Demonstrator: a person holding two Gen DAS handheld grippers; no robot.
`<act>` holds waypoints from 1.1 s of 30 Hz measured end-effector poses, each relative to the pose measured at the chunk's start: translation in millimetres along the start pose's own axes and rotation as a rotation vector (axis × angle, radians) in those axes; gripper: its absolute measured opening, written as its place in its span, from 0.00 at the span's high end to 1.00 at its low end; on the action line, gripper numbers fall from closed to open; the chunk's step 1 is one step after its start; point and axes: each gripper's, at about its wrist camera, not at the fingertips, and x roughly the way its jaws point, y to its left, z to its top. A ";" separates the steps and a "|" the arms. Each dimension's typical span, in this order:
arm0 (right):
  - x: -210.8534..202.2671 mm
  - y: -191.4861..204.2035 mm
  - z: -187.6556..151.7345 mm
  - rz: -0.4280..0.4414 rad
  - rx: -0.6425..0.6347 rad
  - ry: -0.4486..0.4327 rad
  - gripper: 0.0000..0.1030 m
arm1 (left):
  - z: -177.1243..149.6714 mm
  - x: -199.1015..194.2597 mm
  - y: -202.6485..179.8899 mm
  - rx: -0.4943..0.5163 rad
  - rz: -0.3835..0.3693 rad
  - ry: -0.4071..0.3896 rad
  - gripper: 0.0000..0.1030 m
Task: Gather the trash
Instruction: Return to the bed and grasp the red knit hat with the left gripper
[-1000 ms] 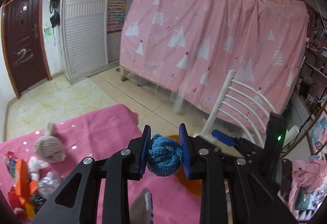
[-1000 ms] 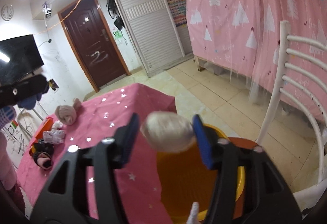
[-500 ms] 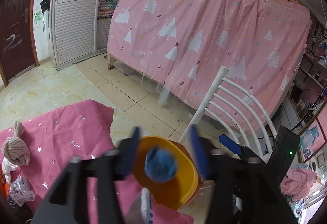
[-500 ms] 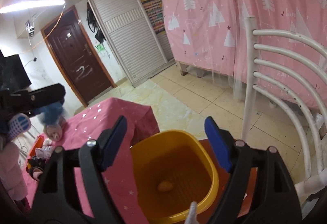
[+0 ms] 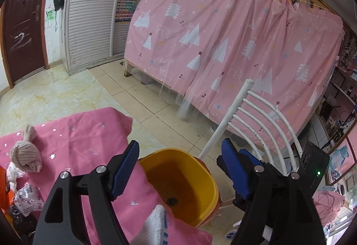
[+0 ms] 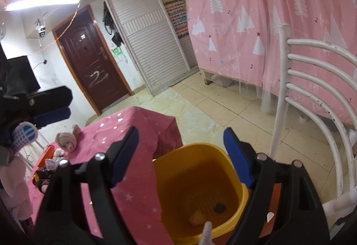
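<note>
Dropped from my just-opening left gripper (image 5: pixel 179 166), the blue ball is now lying dark in the yellow bin (image 6: pixel 232 158) beside the pale one, while both my jaws are hanging spread and empty above it, beside the pink-clothed desk (image 5: pixel 84 133).

I am in a lived-in bedroom of a home. A bed frame hung with a pink curtain (image 5: pixel 223 44) printed with white trees fills the far side. Beside it stands a white louvred wardrobe (image 5: pixel 89 21) with a colourful chart (image 5: pixel 126 3), then a dark red entry door (image 6: pixel 93 61). The floor (image 5: pixel 55 93) is pale tile. Close to me are a table (image 5: pixel 78 133) under a pink star-print cloth, a white metal chair (image 6: pixel 312 99), and cluttered shelves (image 5: pixel 341 79) on the right wall.
</note>
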 end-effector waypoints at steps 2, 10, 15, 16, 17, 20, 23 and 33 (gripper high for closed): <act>-2.2 8.8 -0.6 0.017 -0.019 -0.002 0.27 | 0.4 -7.1 4.0 -0.007 0.007 -0.009 0.33; -12.4 61.8 -5.4 0.089 -0.128 -0.012 0.21 | -4.4 -49.5 35.7 -0.021 0.077 -0.058 0.33; -11.0 92.9 -14.8 0.150 -0.171 0.013 0.21 | -7.3 -81.3 64.3 -0.033 0.140 -0.083 0.33; -9.2 99.3 -16.3 0.158 -0.181 0.021 0.21 | -7.8 -88.7 71.1 -0.035 0.154 -0.091 0.33; -7.5 105.4 -17.8 0.162 -0.192 0.028 0.21 | -8.8 -95.2 77.9 -0.040 0.167 -0.097 0.33; -3.6 124.0 -21.7 0.190 -0.217 0.049 0.21 | -9.9 -118.5 100.3 -0.060 0.200 -0.120 0.33; -1.9 142.2 -24.4 0.212 -0.244 0.062 0.21 | -10.8 -135.7 117.3 -0.068 0.225 -0.134 0.33; 8.7 205.0 -42.1 0.272 -0.350 0.130 0.21 | -24.1 -186.1 185.8 -0.104 0.345 -0.162 0.31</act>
